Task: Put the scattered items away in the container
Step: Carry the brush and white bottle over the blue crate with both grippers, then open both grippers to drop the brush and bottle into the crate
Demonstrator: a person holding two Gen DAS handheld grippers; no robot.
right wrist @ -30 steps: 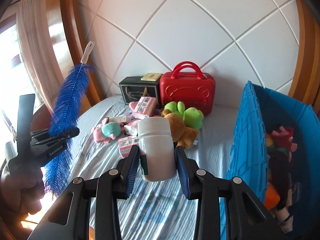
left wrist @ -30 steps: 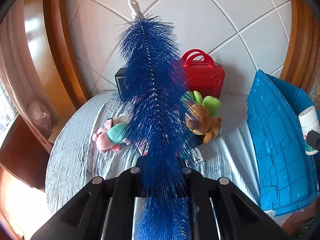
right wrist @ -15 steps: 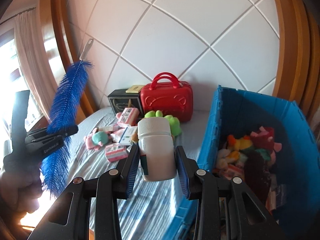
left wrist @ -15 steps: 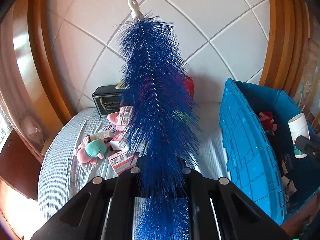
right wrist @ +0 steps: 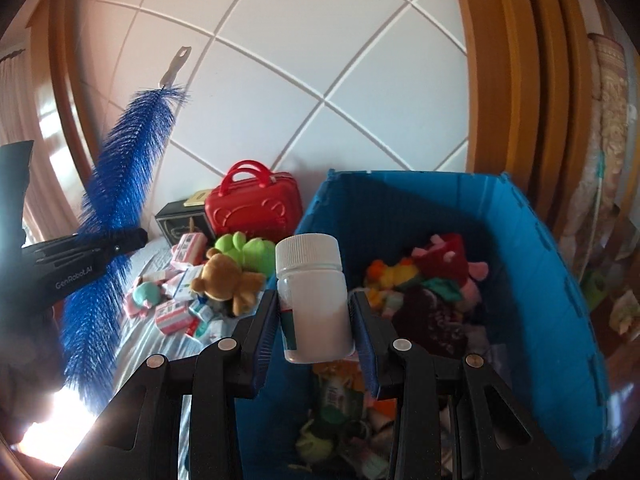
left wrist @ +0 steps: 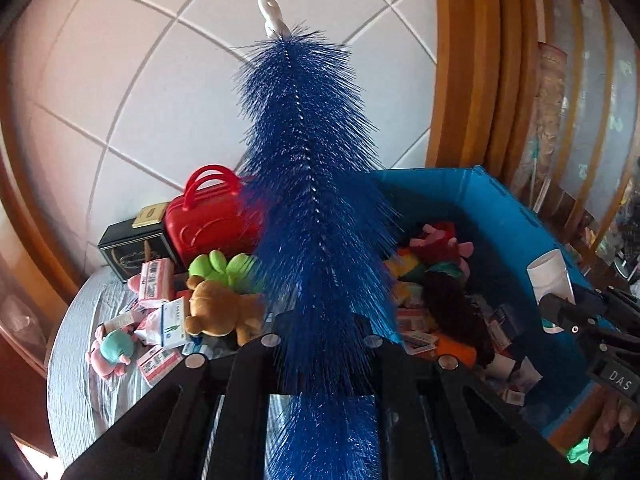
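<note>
Toys point(right wrist: 420, 280) in bin point(right wrist: 552, 280), case point(right wrist: 256, 208) left of bin, box point(right wrist: 176, 220) beside case

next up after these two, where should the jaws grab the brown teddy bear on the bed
Grip the brown teddy bear across its soft torso, coming from above. It looks to lie flat among small boxes, with the green plush right behind, so the sides are crowded.
</note>
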